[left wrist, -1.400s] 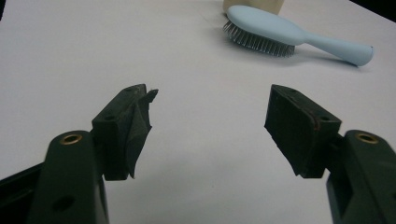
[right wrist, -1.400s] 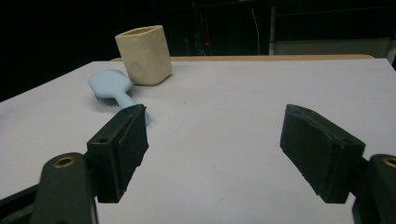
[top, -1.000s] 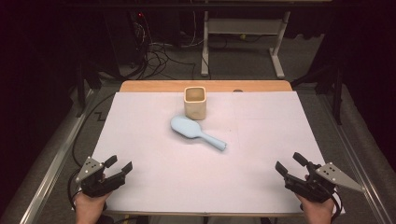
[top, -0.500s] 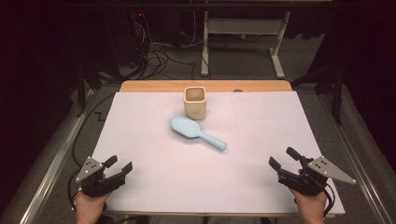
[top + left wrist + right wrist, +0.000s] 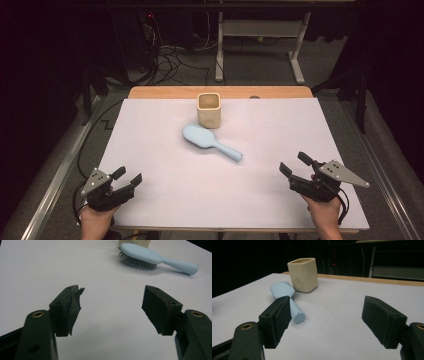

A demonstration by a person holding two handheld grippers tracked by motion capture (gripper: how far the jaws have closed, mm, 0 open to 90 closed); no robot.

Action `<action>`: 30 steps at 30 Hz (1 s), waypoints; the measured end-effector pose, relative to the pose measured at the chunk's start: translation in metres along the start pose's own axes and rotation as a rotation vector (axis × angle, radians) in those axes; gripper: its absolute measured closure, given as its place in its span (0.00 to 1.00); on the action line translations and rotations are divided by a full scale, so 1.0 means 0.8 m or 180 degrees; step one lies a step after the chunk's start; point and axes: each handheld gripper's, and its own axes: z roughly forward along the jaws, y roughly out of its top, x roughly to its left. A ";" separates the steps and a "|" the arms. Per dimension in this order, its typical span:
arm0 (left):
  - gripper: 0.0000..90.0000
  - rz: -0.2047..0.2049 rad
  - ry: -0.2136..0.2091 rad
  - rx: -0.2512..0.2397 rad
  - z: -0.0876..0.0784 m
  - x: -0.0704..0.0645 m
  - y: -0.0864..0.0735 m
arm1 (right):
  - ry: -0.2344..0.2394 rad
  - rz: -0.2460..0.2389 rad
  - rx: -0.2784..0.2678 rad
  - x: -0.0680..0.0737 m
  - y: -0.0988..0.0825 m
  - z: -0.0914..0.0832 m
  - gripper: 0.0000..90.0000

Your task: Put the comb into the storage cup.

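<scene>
Dark floor and tangled cables ring my workspace, and a pale table frame stands beyond the far edge of the white sheet that covers the wooden tabletop. Only a strip of that wood shows, along the far side.

Near the middle of the sheet I see the light blue hairbrush, lying bristles down with its head toward the cream cup and its handle slanting toward my right side. The cup stands upright just behind the brush head; from above I cannot tell whether the two touch, and from the right gripper view they look very close.

I have my left gripper resting low at the near left corner, its jaws apart with nothing between them; in the left gripper view the brush lies well ahead across bare sheet. One pad there looks frayed at its tip.

My right gripper sits at the near right, also spread wide and empty, and points toward the brush handle. In the right gripper view the handle's end shows just past the left jaw, farther off on the sheet.

Nothing lies between either tool and the brush. Metal rails run down both sides of the table.
</scene>
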 end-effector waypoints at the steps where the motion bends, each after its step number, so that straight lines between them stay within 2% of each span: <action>1: 0.35 0.0003 -0.0002 0.0000 0.000 0.000 0.000 | 0.0010 0.0002 0.0008 0.001 0.001 0.001 0.27; 15: 0.35 -0.0011 -0.0005 -0.0008 0.000 0.000 0.000 | 0.0090 -0.0037 0.0015 0.007 0.010 0.023 0.27; 30: 0.35 -0.0004 -0.0010 -0.0002 0.000 0.000 0.000 | 0.0164 -0.0008 0.0047 0.014 0.016 0.044 0.27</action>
